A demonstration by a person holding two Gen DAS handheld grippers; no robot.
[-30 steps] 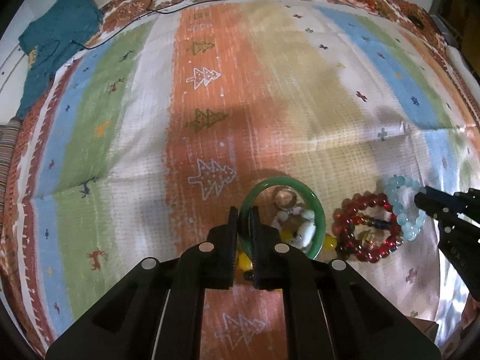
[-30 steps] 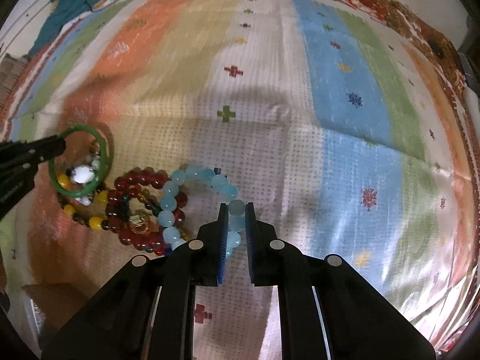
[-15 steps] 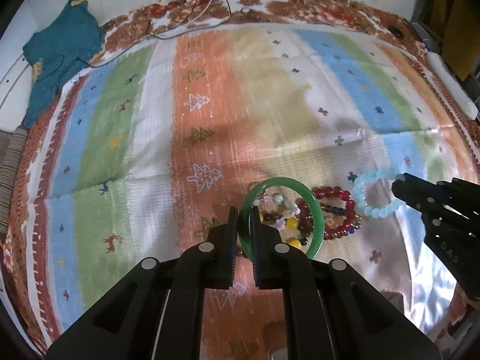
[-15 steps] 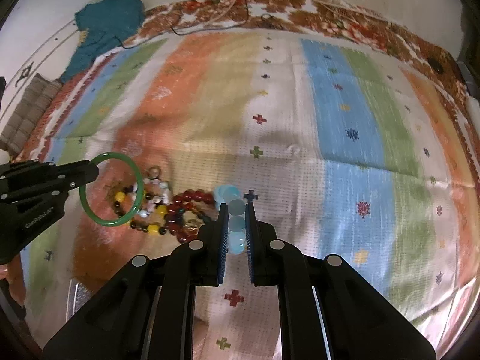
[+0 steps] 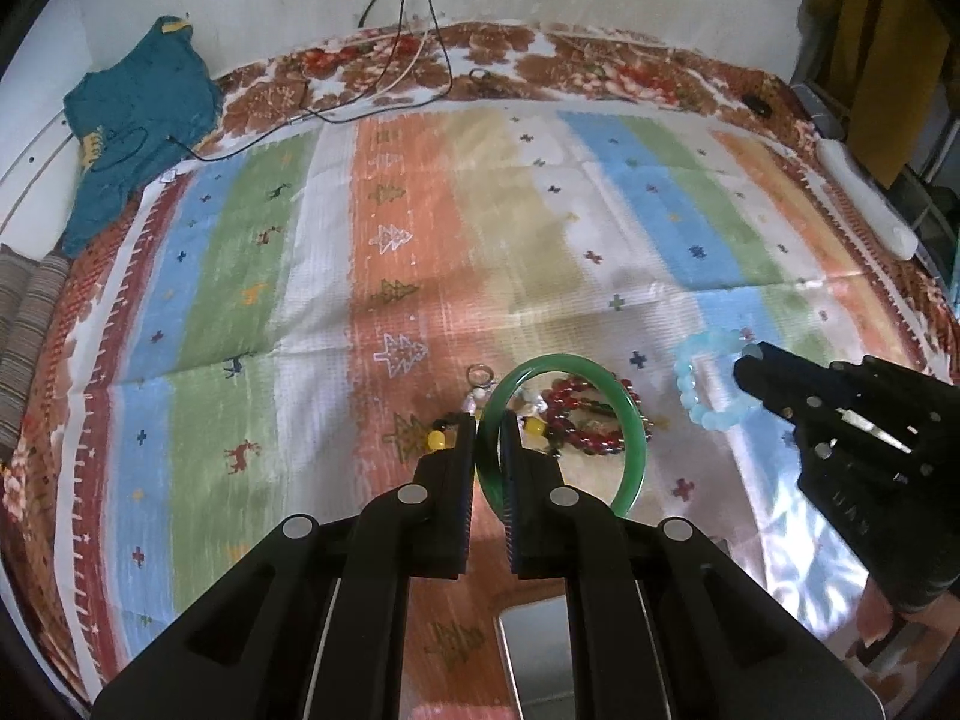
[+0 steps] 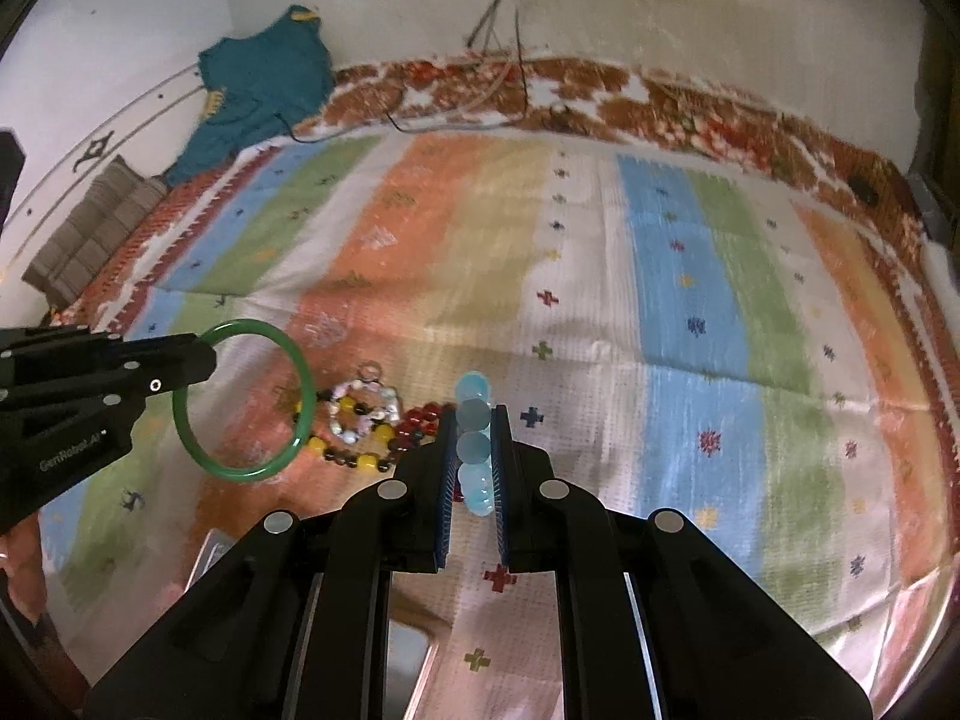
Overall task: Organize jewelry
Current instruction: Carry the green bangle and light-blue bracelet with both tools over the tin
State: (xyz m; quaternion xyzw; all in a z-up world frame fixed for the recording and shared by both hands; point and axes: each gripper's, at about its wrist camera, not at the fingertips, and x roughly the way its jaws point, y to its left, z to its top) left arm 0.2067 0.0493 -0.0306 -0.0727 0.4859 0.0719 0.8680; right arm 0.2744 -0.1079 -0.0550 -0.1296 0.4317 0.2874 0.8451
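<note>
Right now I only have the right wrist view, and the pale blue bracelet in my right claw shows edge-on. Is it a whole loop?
Observer: Yes. In the left wrist view the pale blue bracelet hangs from the right claw as a closed ring of beads.
Operator: And the red beads half hidden behind my fingers?
Observer: The red bead bracelet lies as a full circle on the striped blanket. From that side it shows through the green bangle, which the left claw grips by its rim.
</note>
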